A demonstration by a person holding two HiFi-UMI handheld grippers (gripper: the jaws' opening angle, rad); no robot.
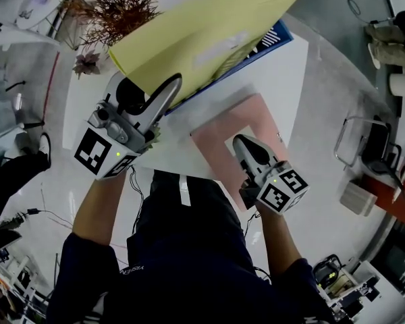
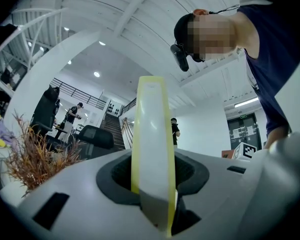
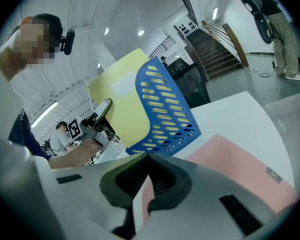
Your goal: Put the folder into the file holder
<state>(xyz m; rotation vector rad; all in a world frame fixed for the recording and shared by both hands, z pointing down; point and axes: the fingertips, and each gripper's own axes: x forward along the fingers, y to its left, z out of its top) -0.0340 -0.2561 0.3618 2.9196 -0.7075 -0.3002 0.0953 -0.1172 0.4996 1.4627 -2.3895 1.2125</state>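
Left tool (image 1: 169,90) pinches the yellow folder (image 1: 202,39) by its near edge; beyond the tips it slants over the blue file holder (image 1: 273,40). Right tool (image 1: 241,142) is pressed together, tip down at a pink folder (image 1: 263,117) on the white surface (image 1: 280,79).

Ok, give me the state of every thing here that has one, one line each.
yellow folder, raised and tilted, lower part at the file holder
file holder, standing on the table, yellow showing through its slots
pink folder, flat on the table
left gripper, shut on the yellow folder
right gripper, shut on the pink folder's edge
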